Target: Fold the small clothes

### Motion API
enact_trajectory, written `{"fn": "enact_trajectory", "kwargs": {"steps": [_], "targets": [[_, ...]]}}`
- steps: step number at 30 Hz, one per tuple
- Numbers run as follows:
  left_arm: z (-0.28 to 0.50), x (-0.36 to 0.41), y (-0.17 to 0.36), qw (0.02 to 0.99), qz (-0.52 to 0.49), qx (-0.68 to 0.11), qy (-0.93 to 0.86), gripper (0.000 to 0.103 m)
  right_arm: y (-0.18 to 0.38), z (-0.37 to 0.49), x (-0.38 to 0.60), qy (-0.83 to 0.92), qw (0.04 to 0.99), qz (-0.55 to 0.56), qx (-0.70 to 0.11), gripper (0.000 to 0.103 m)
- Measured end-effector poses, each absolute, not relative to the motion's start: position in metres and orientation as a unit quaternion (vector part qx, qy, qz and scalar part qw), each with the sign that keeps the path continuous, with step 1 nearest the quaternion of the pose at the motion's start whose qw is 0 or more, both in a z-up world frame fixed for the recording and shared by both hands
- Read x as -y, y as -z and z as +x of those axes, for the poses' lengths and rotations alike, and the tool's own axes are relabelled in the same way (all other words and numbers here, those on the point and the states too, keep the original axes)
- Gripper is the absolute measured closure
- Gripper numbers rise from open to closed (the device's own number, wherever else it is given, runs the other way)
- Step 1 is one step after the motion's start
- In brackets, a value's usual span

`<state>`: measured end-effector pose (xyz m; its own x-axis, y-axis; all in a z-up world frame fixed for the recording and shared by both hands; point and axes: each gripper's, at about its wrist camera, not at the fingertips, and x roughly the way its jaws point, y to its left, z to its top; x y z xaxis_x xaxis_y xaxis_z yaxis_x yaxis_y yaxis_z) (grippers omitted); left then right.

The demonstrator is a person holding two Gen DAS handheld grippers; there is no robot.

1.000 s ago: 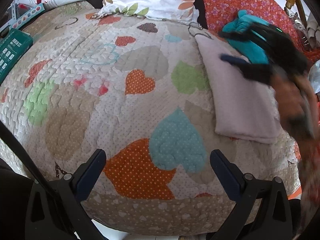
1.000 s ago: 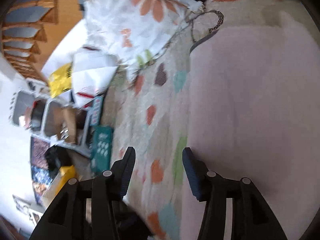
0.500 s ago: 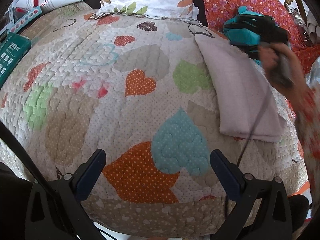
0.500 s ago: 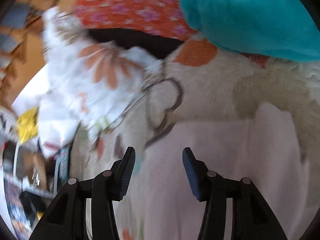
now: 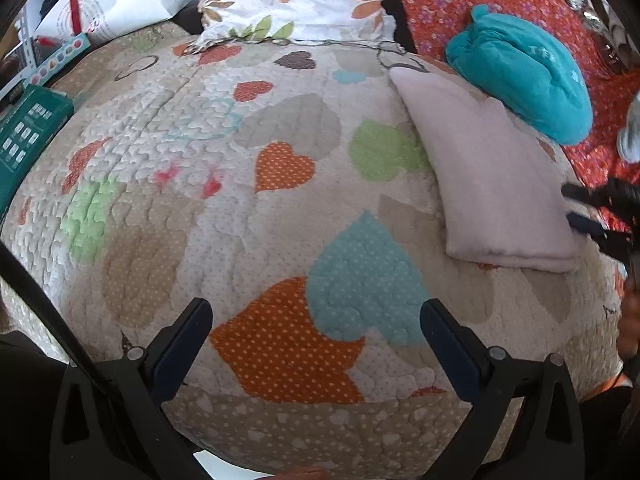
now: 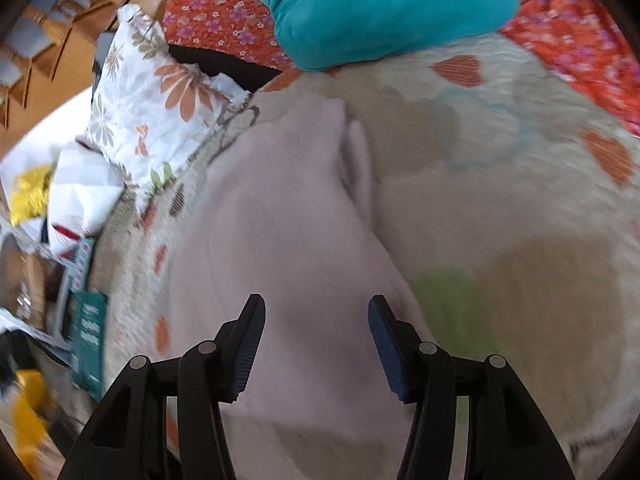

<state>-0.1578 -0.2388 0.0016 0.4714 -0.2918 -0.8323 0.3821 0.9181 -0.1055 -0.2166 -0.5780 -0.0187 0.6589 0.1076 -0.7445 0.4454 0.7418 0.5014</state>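
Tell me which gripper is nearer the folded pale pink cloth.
Right. The right gripper hangs right over the folded pale pink cloth, jaws opening, nothing between them. The left gripper sits apart over bare quilt.

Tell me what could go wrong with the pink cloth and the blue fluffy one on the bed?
The folded pale pink cloth lies close to the quilt's near edge, so a nudge from the right gripper, its jaws opening above it with nothing between them, might undo the fold or push it off. The bunched teal fleece garment touches its far corner; pulling the teal one could drag the pink one askew. The left gripper hangs open over the heart-patterned quilt, far from both.
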Motion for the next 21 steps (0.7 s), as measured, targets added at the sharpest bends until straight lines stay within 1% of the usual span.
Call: {"fn": "enact_trajectory", "kwargs": {"steps": [4, 6, 8, 12, 14, 17, 19, 21], "targets": [[-0.164, 0.244, -0.002, 0.856, 0.056, -0.465, 0.218, 0.0, 0.015, -0.243, 0.56, 0.13, 0.856, 0.308, -0.396, 0.042], [-0.165, 0.243, 0.0, 0.856, 0.049, -0.463, 0.223, 0.0, 0.012, -0.249, 0.549, 0.161, 0.861, 0.281, -0.391, 0.036], [-0.163, 0.242, 0.002, 0.859, 0.047, -0.46, 0.22, 0.0, 0.011, -0.252, 0.542, 0.186, 0.862, 0.276, -0.382, 0.033], [-0.164, 0.24, 0.001, 0.87, 0.038, -0.446, 0.208, 0.0, 0.015, -0.263, 0.535, 0.199, 0.859, 0.283, -0.379, 0.033], [-0.166, 0.241, -0.003, 0.874, 0.041, -0.438, 0.206, 0.0, 0.011, -0.265, 0.529, 0.202, 0.866, 0.258, -0.379, 0.032], [-0.17, 0.248, -0.014, 0.879, 0.054, -0.426, 0.206, 0.0, 0.006, -0.265, 0.522, 0.218, 0.873, 0.217, -0.378, 0.029], [-0.174, 0.254, -0.022, 0.881, 0.062, -0.418, 0.212, 0.0, 0.006, -0.268, 0.525, 0.222, 0.872, 0.224, -0.375, 0.029], [-0.179, 0.261, -0.03, 0.883, 0.073, -0.408, 0.219, 0.0, 0.007, -0.272, 0.532, 0.214, 0.868, 0.254, -0.369, 0.029]]}}
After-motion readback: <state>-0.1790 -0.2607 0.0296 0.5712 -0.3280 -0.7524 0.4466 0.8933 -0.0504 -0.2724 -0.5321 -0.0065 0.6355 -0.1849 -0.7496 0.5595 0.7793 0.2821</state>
